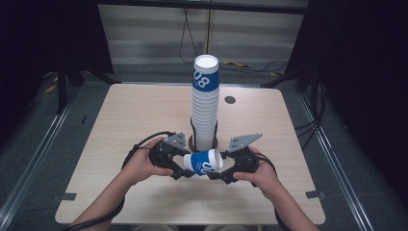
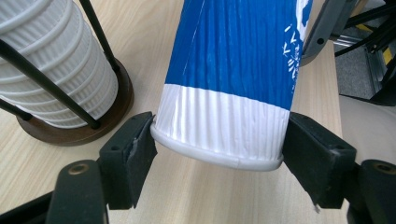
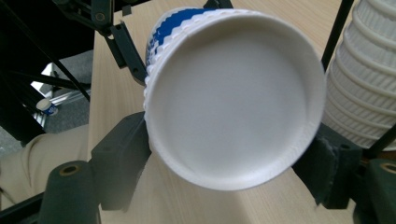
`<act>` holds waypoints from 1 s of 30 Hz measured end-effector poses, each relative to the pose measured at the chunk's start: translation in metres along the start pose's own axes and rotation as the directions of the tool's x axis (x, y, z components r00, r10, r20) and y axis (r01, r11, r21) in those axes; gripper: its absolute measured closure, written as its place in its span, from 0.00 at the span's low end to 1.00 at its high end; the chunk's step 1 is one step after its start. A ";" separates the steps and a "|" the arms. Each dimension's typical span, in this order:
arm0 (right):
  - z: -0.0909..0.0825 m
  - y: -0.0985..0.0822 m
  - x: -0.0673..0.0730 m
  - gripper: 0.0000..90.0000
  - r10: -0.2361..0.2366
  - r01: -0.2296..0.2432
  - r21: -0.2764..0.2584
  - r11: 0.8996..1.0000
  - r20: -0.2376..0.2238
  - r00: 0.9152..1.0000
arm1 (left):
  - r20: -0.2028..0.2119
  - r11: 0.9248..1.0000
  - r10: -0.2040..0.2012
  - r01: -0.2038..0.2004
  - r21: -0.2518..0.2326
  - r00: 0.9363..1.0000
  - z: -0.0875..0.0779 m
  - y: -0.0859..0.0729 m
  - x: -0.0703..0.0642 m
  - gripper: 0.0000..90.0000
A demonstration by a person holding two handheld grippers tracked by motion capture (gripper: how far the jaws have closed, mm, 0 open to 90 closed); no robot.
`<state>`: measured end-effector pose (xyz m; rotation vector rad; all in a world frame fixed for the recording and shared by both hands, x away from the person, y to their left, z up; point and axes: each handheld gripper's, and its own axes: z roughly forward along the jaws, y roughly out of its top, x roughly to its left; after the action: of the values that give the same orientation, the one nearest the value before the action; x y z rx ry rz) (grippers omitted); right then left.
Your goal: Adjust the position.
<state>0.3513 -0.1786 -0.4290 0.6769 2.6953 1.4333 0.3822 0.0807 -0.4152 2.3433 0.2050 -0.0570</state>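
Cup (image 2: 229,70) top cut off above jaws

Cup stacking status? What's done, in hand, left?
Done: a tall cup stack stands in its wire holder. In hand: one loose blue-and-white cup lies sideways between the left gripper and right gripper, left jaws clamped at its rim. Left: put it on the stack.

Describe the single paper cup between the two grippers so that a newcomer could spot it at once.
Start at the tall cup stack in its wire holder, mid-table. Just in front of its base, a blue-and-white paper cup lies sideways between the left gripper and right gripper. Unlike the stacked cups, it is alone and horizontal.
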 end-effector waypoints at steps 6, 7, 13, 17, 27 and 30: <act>-0.001 -0.001 0.000 0.22 -0.026 0.026 0.040 0.999 0.019 0.999 | 0.002 1.000 0.004 -0.004 0.022 1.000 0.001 -0.002 0.001 0.31; -0.001 -0.001 0.000 0.22 -0.026 0.026 0.040 0.999 0.019 0.999 | 0.002 1.000 0.004 -0.004 0.022 1.000 0.001 -0.002 0.001 0.31; -0.001 0.000 0.000 0.20 -0.042 0.039 0.091 0.995 0.028 0.999 | -0.002 0.998 0.005 -0.005 0.056 1.000 0.002 -0.001 0.000 0.31; -0.001 0.002 0.000 0.18 -0.089 0.082 0.159 0.984 0.033 0.996 | -0.005 0.995 0.006 -0.006 0.102 1.000 0.002 0.001 -0.001 0.31; 0.000 0.007 0.002 0.16 -0.133 0.123 0.238 0.963 0.026 0.991 | -0.010 0.983 0.024 -0.021 0.183 1.000 0.007 0.005 -0.003 0.31; -0.001 0.011 0.002 0.16 -0.157 0.148 0.273 0.950 0.010 0.988 | -0.002 0.980 0.030 -0.029 0.195 1.000 0.008 0.008 -0.004 0.31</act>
<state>0.3534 -0.1729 -0.4196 0.4799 2.8752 1.0206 0.3796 0.0691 -0.4152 2.5416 0.1740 -0.0589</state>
